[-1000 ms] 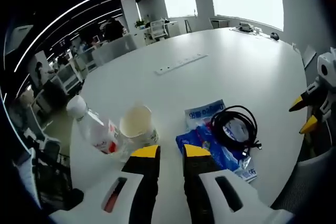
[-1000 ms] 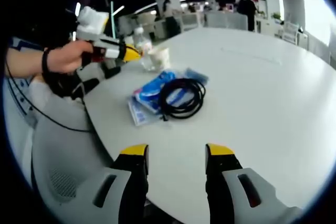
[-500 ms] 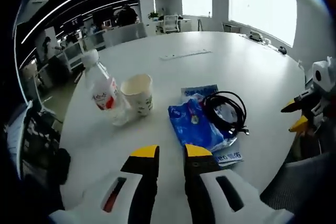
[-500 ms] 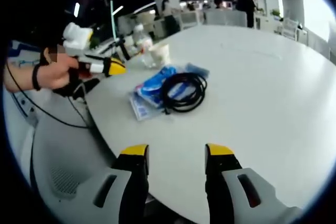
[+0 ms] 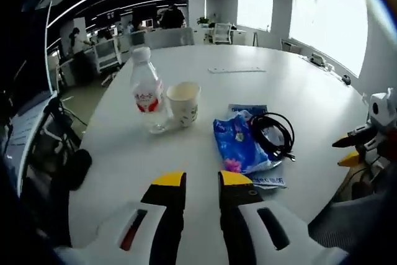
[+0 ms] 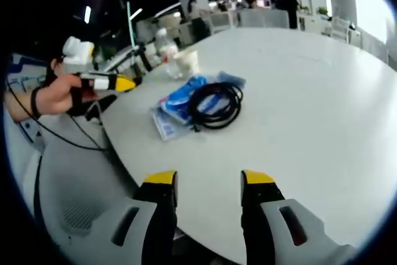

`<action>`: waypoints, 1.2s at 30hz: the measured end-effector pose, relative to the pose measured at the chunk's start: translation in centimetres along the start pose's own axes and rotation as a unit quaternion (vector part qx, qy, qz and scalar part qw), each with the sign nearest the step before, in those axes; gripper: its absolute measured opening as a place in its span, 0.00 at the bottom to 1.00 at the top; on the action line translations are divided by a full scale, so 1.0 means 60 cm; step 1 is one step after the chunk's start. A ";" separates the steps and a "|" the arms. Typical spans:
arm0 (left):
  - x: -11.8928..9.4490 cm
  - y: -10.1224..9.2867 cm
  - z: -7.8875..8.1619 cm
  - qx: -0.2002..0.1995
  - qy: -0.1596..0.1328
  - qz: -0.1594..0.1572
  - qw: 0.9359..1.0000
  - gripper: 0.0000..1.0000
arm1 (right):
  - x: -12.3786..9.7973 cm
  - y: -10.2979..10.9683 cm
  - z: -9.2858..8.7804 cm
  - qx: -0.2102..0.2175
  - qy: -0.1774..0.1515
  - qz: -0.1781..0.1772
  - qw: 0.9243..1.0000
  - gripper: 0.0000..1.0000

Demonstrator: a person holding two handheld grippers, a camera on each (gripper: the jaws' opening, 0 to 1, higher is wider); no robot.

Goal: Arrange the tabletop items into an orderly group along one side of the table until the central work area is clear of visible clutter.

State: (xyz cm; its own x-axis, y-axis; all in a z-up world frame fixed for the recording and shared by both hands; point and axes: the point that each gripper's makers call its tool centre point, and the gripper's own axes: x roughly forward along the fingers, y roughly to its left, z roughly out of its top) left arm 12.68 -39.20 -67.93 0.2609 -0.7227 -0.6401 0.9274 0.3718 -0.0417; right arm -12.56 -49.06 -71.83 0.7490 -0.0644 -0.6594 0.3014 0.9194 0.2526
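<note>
A clear water bottle (image 5: 146, 91) with a red label stands next to a paper cup (image 5: 183, 103) on the white round table (image 5: 124, 153). Right of them a coiled black cable (image 5: 273, 136) lies on blue plastic packets (image 5: 239, 144). My left gripper (image 5: 201, 180) hovers over the near table edge, its jaws close together with nothing between. My right gripper (image 5: 347, 151) hangs off the table's right side. In the right gripper view, my right gripper (image 6: 209, 179) is open above the table edge. The cable (image 6: 215, 105), packets (image 6: 177, 102), cup (image 6: 186, 61) and bottle (image 6: 164, 41) lie ahead. A hand holds the left gripper (image 6: 127, 83) at far left.
A white power strip (image 5: 236, 69) lies mid-table and small items (image 5: 316, 60) sit at the far edge. A grey chair (image 6: 74, 209) stands below the table rim. Dark gear (image 5: 77, 166) lies left of the table. Desks, chairs and people fill the office behind.
The left gripper has drawn back and down from the bottle and cup towards the table edge. The items have stayed in place, and the right gripper has barely moved.
</note>
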 end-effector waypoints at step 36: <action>-0.043 -0.009 -0.004 -0.056 -0.038 -0.011 0.998 0.29 | 0.040 0.038 0.025 0.015 0.010 0.026 0.999 0.34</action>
State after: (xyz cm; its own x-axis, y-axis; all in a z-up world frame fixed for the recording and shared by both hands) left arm 11.42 -37.37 -66.45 0.2647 -0.7722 -0.5776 0.8985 0.4150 -0.1431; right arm -9.18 -47.72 -71.76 0.7518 -0.0086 -0.6593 0.2807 0.9090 0.3082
